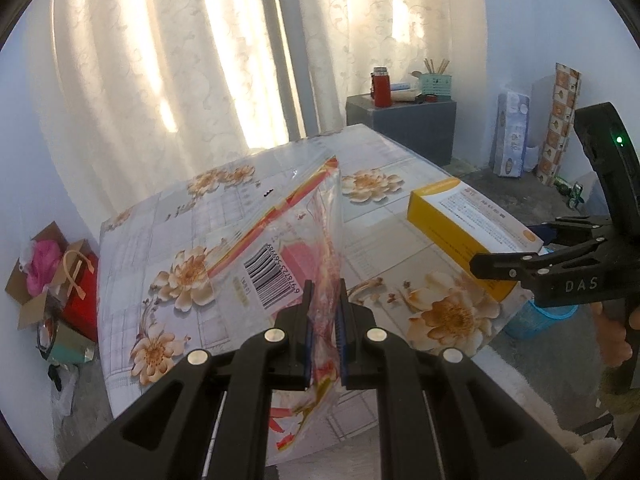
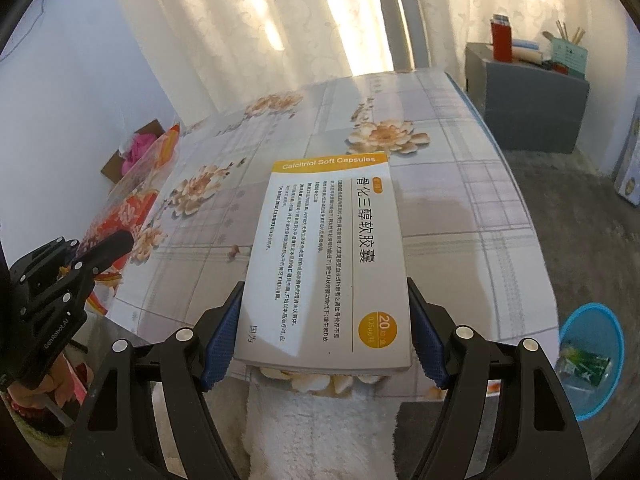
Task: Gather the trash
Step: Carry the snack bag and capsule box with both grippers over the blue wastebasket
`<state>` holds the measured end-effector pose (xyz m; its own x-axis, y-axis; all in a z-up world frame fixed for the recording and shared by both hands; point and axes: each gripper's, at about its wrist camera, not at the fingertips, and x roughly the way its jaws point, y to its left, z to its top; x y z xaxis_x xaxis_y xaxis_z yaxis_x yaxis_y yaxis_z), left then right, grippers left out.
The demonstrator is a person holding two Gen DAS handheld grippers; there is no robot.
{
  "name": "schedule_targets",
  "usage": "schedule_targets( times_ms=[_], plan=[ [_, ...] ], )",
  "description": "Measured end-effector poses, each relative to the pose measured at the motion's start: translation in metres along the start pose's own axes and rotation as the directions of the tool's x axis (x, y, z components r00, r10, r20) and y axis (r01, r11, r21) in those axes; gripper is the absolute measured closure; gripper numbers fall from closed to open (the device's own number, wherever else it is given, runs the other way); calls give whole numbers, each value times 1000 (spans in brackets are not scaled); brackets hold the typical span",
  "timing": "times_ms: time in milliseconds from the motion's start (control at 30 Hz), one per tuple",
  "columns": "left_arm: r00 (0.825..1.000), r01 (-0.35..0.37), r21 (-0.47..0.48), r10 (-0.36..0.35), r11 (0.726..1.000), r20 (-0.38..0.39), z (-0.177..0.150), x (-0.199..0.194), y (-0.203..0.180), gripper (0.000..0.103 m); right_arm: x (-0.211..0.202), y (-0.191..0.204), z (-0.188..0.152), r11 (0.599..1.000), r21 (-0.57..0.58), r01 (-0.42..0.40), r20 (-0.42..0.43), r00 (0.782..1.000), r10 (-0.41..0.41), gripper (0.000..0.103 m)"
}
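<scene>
My left gripper (image 1: 325, 304) is shut on a clear plastic bag (image 1: 296, 240) with red and orange print and a barcode label; the bag hangs above the flowered table (image 1: 168, 240). The right gripper (image 2: 325, 316) is shut on a white and yellow medicine box (image 2: 328, 256), lifted over the table's near edge, blue pads (image 2: 220, 344) pressing on its two long sides. In the left wrist view that box (image 1: 460, 224) and the right gripper (image 1: 504, 268) appear at the right. The right wrist view has the left gripper (image 2: 116, 246) and the bag (image 2: 136, 184) at its left.
A blue bin (image 2: 592, 356) with green wrappers inside stands on the floor right of the table, also seen as the blue bin (image 1: 540, 316). A grey cabinet (image 1: 404, 124) with a red flask stands behind. Cardboard boxes (image 1: 40, 280) and bags lie on the floor at left.
</scene>
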<state>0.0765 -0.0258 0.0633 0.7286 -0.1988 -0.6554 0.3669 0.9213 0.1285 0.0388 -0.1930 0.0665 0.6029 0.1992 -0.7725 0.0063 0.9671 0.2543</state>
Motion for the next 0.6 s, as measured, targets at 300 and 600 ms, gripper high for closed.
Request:
schedule_targets(
  times_ms=[300, 600],
  plan=[
    [998, 47, 67, -49, 997, 29, 19, -2, -36, 94, -28, -36, -10, 997, 71, 21, 40, 999, -24, 33],
    [984, 158, 182, -170, 971, 53, 51, 3, -98, 94, -60, -96, -39, 973, 219, 68, 79, 993, -87, 33]
  ],
)
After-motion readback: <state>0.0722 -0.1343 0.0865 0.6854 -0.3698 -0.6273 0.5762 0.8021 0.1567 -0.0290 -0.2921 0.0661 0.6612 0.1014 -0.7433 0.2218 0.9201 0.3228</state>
